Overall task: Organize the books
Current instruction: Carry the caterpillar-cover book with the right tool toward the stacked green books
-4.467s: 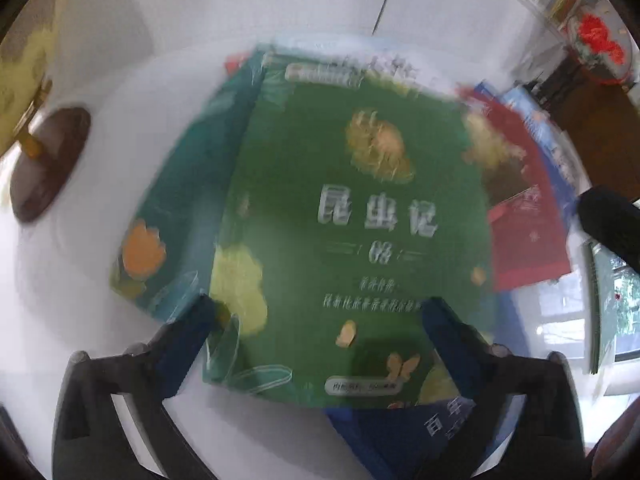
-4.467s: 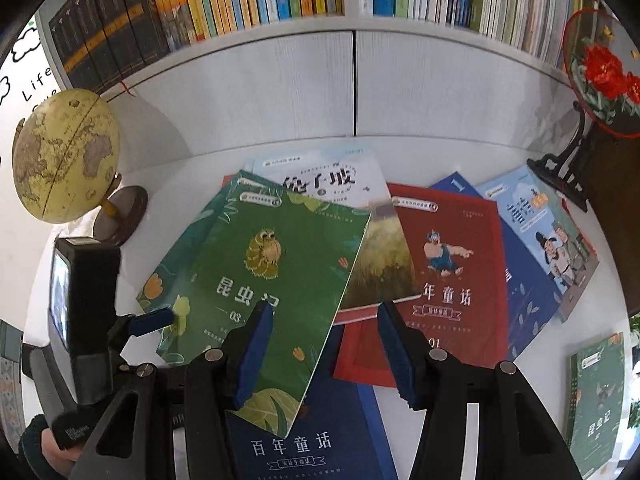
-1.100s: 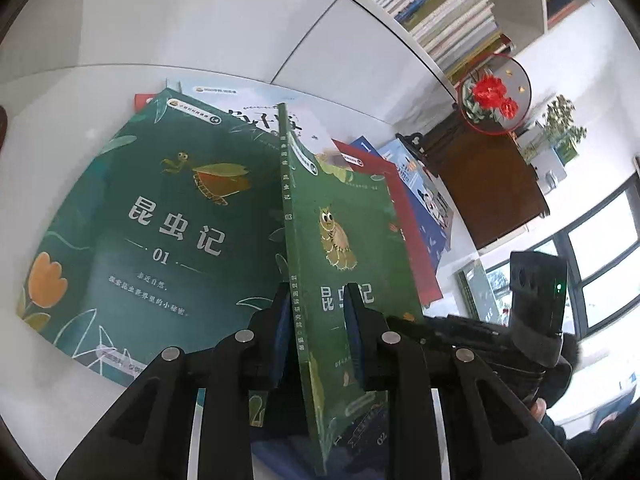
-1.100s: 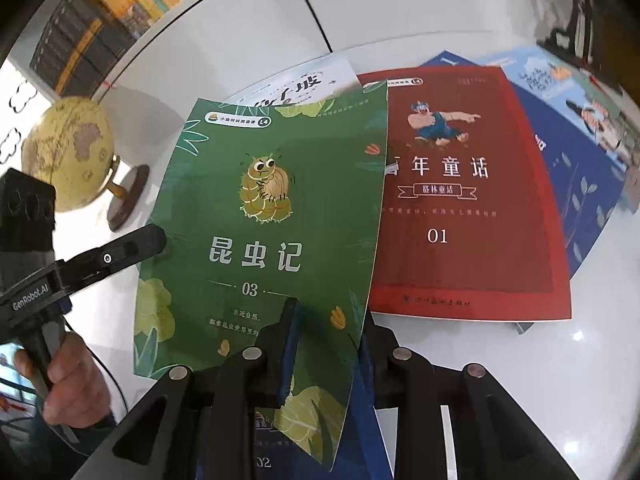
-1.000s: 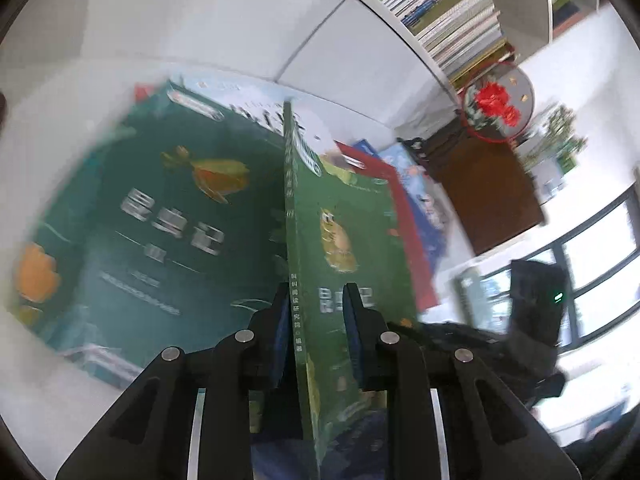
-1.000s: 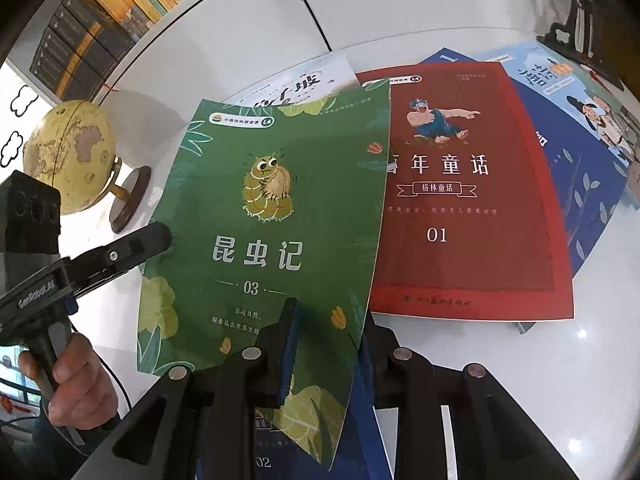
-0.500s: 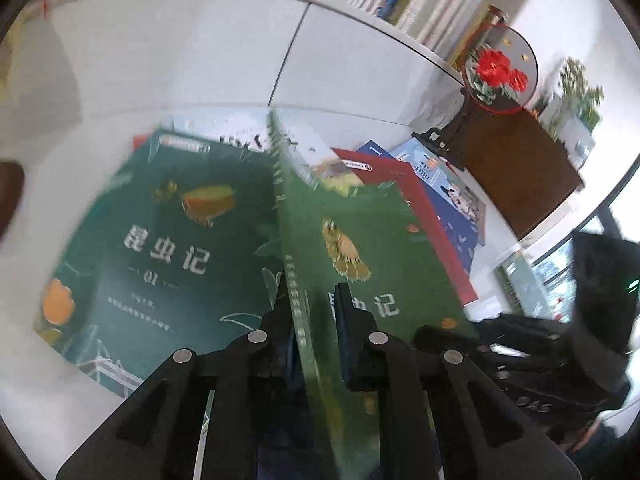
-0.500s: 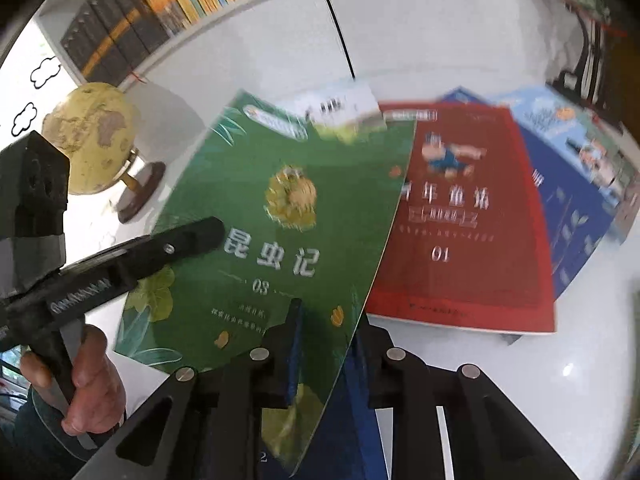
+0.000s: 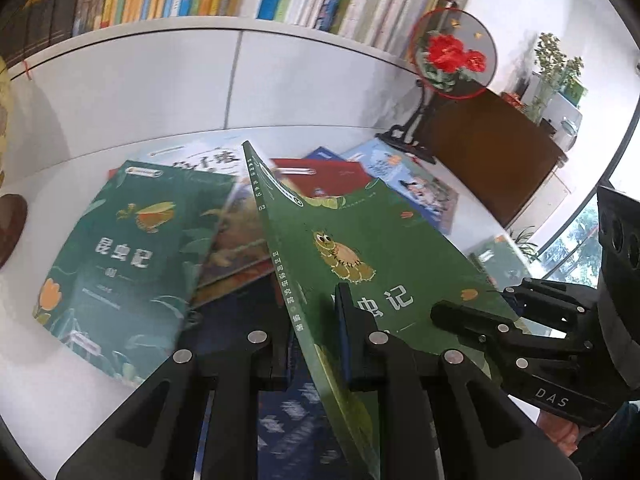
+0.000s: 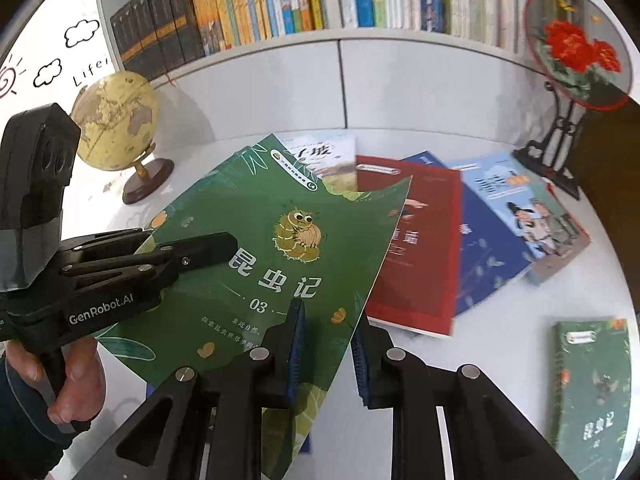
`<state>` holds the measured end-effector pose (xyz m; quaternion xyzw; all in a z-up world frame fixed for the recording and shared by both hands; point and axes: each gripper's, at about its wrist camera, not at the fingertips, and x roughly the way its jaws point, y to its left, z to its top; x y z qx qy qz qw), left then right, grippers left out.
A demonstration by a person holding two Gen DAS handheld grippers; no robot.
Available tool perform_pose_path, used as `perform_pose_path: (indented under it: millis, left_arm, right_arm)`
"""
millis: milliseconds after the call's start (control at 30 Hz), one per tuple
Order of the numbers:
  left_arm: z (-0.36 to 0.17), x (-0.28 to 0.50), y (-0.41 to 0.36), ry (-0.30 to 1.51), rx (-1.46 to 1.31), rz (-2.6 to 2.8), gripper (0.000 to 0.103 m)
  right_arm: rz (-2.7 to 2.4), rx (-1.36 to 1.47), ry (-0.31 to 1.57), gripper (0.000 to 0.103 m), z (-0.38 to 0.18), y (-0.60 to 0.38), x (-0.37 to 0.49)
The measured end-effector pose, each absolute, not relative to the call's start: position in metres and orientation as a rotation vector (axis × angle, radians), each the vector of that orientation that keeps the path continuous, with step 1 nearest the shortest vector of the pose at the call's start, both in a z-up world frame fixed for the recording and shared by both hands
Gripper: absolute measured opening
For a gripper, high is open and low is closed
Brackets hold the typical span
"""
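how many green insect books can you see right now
3: green caterpillar-cover book held in both claws; dark teal book flat on the left; another green book far right. More may be hidden.

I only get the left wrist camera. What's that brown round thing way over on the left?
Observer: The foot of a yellow globe; the right wrist camera shows all of it.
Child: Whose black finger is lying on my book?
Observer: Your own right gripper; the book has its lower edge between that gripper's two fingers.
Child: What's beside the globe?
Observer: Clouds drawn on the wall to its left.
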<state>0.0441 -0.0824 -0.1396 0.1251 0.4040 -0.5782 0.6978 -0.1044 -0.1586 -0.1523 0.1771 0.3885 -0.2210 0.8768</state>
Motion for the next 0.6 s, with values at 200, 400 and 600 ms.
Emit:
perform_pose_path:
  millis: [200, 400, 600]
  left_arm:
    - [-0.12, -0.005, -0.096, 0.85, 0.277, -1.325, 0.013]
    - [-0.098, -0.069, -0.12, 0.813, 0.271, -1.365, 0.014]
    - [-0.085, -0.135, -0.151, 0.812, 0.24, -1.392, 0.014]
  right_arm:
    - [-0.497, 0.319, 0.785, 0.021, -0.13, -0.163, -0.158]
    - [-0.534, 0.31, 0.767, 0.021, -0.106, -0.183, -0.228]
    - [-0.576, 0.274, 0.771, 0.021, -0.088, -0.209, -0.298]
